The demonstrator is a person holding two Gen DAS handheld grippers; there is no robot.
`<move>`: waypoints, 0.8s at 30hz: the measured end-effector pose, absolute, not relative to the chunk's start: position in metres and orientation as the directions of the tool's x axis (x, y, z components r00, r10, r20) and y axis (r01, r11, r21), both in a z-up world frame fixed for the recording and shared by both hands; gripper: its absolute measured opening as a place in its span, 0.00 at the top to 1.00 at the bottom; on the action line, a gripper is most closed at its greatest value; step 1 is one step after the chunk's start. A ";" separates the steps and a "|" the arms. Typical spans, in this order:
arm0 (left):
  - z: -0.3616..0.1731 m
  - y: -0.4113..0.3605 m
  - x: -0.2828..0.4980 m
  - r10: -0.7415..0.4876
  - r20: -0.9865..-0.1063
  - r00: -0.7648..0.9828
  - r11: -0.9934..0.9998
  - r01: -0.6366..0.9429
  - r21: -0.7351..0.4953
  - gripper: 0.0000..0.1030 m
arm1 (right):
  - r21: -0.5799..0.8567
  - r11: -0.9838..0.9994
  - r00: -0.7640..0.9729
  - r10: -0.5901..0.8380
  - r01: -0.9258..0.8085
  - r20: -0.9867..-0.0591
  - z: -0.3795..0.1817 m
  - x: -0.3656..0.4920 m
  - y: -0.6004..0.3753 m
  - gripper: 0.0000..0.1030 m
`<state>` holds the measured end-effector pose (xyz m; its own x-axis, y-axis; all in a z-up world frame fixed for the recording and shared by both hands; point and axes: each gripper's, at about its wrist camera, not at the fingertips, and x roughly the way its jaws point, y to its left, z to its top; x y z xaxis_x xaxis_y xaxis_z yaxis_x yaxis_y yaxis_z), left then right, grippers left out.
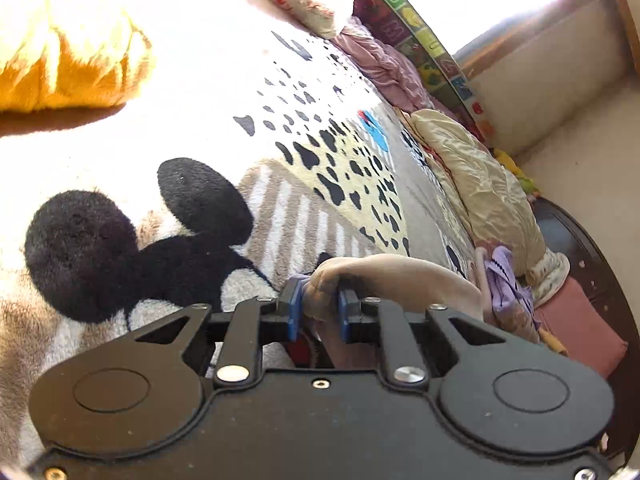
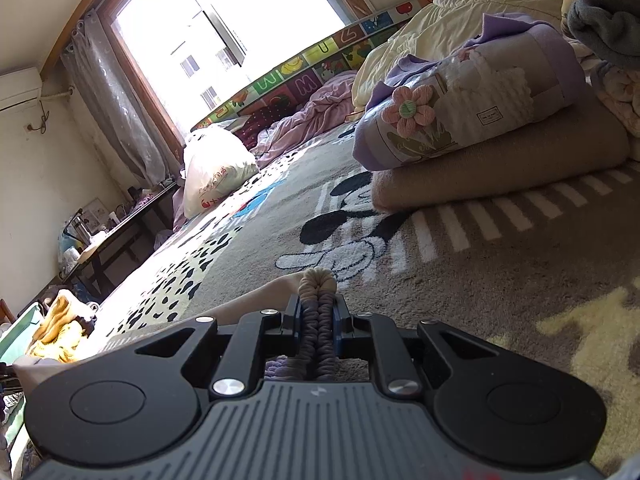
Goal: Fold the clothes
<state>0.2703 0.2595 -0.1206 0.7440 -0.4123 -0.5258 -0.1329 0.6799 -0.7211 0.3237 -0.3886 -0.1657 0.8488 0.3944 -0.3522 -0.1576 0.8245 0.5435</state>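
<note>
Both claws grip one beige garment low over a bed: the left claw has its blue pads pressed on a bunched fold of the beige garment, with only a narrow gap between the jaws, while the right claw is clamped nearly shut on the garment's ribbed, gathered edge, which turns from beige to purple-grey between the pads. What sort of garment it is cannot be told, since each claw's black body hides most of it.

A plush bed cover, printed with a cartoon mouse, black spots and beige stripes, fills both views; sunlight washes out its far part in the left wrist view. A bright window with a grey curtain stands beyond the bed. Along the far edge run a colourful letter-print bumper, a crumpled pink sheet and a cream quilt. A folded stack sits near the right claw: a purple flower-trimmed garment lying on a folded tan blanket. A white pillow lies toward the window. An orange-yellow fluffy item is cut off at the left view's top corner and cannot be identified. A cluttered side surface by the wall is too small to make out.
</note>
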 end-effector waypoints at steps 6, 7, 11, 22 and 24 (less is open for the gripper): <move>-0.103 0.268 0.258 -0.326 -0.501 0.801 0.730 -0.123 -0.672 0.52 | 0.540 0.828 0.855 0.382 -0.148 -0.352 -0.166 0.322 -0.388 0.84; -0.102 0.271 0.257 -0.333 -0.493 0.804 0.724 -0.117 -0.680 0.52 | 0.540 0.829 0.855 0.381 -0.147 -0.352 -0.166 0.322 -0.388 0.84; -0.100 0.264 0.260 -0.330 -0.513 0.793 0.796 -0.059 -0.603 0.50 | 0.543 0.827 0.856 0.381 -0.145 -0.351 -0.166 0.322 -0.389 0.84; -0.106 0.191 0.299 -0.243 -0.578 0.779 0.935 0.030 -0.352 0.63 | 0.551 0.822 0.852 0.386 -0.144 -0.354 -0.167 0.319 -0.391 0.84; -0.104 0.198 0.299 -0.315 -0.570 0.759 0.900 0.048 -0.434 0.79 | 0.557 0.818 0.850 0.391 -0.144 -0.353 -0.168 0.320 -0.392 0.84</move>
<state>0.2994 0.1980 -0.1043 0.7586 -0.3152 -0.5702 0.0480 0.8998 -0.4336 0.3203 -0.3919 -0.1675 0.8499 0.3907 -0.3535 -0.1443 0.8178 0.5571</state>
